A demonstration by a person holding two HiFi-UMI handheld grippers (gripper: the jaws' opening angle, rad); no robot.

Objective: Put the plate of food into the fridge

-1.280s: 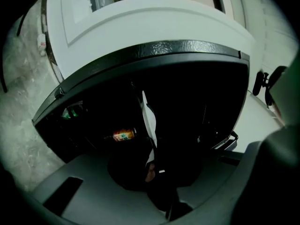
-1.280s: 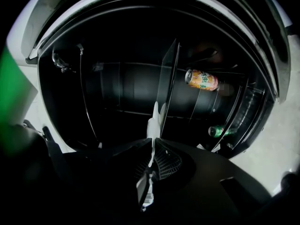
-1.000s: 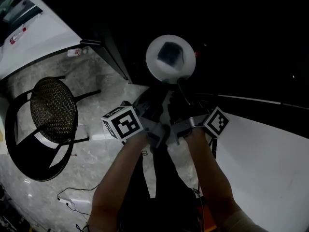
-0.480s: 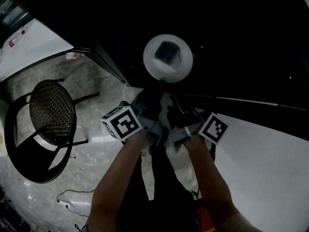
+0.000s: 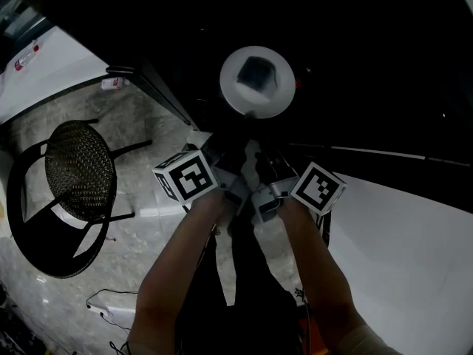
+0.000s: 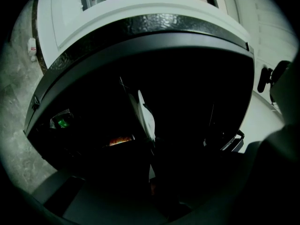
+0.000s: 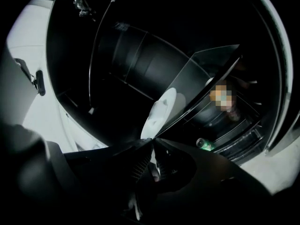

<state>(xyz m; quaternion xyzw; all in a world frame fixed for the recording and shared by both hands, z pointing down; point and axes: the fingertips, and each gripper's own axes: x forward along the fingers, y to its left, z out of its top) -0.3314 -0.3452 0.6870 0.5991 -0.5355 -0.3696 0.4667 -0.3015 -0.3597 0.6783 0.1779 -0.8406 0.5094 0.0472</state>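
Left gripper [image 6: 150,142]: clamped narrowly on the near rim, so that the weight is shared.
Plate [image 5: 259,95]: held out flat inside the dark fridge [image 7: 136,64] opening, so that no food [image 5: 256,73] is spilled.
Right gripper [image 7: 152,143]: pinched on the same rim, for steadiness.

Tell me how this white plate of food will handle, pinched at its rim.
Probably stiff: the plate juts out unbent from the left gripper and right gripper. Likely nose-heavy, since the food sits beyond the grip. The smooth rim may slip.
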